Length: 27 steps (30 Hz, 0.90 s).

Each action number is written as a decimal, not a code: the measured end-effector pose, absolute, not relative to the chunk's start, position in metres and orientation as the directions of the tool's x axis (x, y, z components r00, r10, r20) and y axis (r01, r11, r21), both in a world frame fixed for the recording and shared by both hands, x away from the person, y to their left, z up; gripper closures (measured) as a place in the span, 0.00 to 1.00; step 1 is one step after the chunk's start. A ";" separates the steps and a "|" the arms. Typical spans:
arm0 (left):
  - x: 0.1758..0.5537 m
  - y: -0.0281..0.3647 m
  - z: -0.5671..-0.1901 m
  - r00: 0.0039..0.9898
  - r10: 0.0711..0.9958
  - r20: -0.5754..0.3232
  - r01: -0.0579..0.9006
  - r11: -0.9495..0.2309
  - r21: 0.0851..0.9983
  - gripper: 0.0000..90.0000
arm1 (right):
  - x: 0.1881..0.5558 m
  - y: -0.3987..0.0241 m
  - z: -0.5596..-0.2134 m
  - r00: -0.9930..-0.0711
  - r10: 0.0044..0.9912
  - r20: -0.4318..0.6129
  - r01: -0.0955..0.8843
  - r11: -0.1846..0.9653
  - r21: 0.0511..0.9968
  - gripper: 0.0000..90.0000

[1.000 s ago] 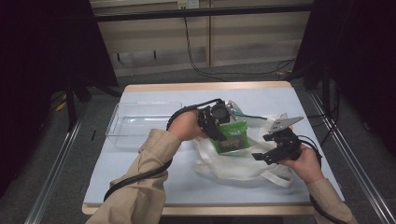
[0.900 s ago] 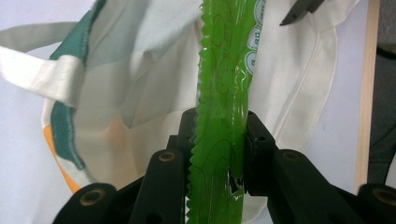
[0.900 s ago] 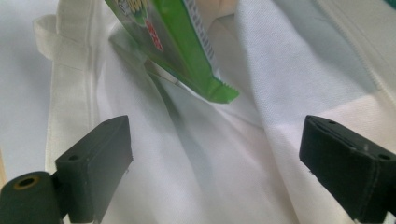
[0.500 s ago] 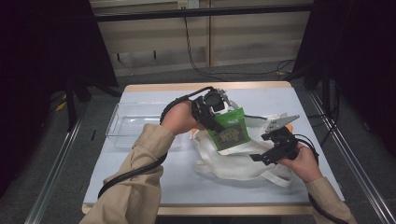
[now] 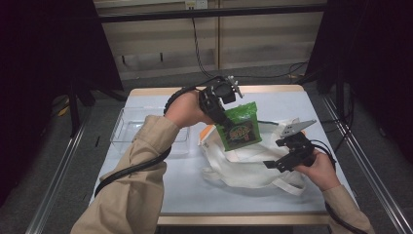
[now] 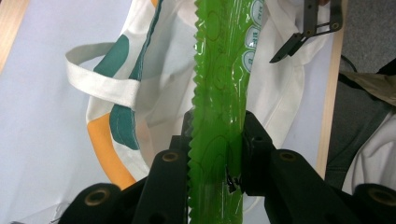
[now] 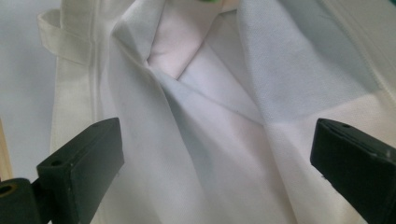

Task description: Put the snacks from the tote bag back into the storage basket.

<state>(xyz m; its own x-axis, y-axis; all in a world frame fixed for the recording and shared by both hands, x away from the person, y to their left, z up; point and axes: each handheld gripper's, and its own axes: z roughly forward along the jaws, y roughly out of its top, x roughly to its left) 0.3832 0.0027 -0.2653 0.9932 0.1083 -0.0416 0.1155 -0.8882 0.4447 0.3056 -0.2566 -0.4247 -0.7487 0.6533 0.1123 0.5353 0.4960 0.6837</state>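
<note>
Green snack pouch lifted over white tote bag, desk scene

Left tool was clenched on the serrated edge of the green pouch, held in the air above the tote bag; right tool stood released, jaws wide over the bag's cloth; clear tray lay left of the bag on the desk

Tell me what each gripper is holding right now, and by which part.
The left gripper pinches the green packet by its serrated edge, lifted above the tote bag. The right gripper is open over the bag, holding nothing.
</note>
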 end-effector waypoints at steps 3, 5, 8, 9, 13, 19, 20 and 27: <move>0.386 0.004 -0.261 0.993 0.106 -0.047 0.115 -0.890 0.442 0.84 | 0.305 -0.257 -0.423 -0.744 0.660 0.105 0.537 0.496 0.683 0.02; 0.388 0.006 -0.259 0.992 0.114 -0.055 0.127 -0.889 0.441 0.84 | 0.304 -0.257 -0.421 -0.750 0.653 0.103 0.528 0.498 0.688 0.02; 0.390 0.009 -0.256 0.992 0.111 -0.056 0.124 -0.898 0.422 0.84 | 0.304 -0.257 -0.420 -0.753 0.650 0.102 0.524 0.500 0.690 0.02; 0.391 0.009 -0.255 0.992 0.112 -0.058 0.126 -0.901 0.415 0.84 | 0.304 -0.257 -0.421 -0.753 0.650 0.104 0.525 0.499 0.690 0.02; 0.393 0.013 -0.251 0.993 0.105 -0.048 0.115 -0.913 0.391 0.84 | 0.304 -0.257 -0.421 -0.755 0.647 0.109 0.525 0.497 0.691 0.02; 0.397 0.018 -0.246 0.995 0.092 -0.039 0.100 -0.920 0.378 0.84 | 0.304 -0.255 -0.420 -0.763 0.634 0.126 0.523 0.491 0.696 0.02; 0.397 0.019 -0.246 0.994 0.097 -0.040 0.105 -0.920 0.377 0.84 | 0.304 -0.255 -0.420 -0.761 0.637 0.123 0.525 0.492 0.695 0.02; 0.401 0.028 -0.241 0.994 0.103 -0.021 0.104 -0.929 0.356 0.84 | 0.303 -0.258 -0.420 -0.756 0.642 0.132 0.530 0.481 0.699 0.02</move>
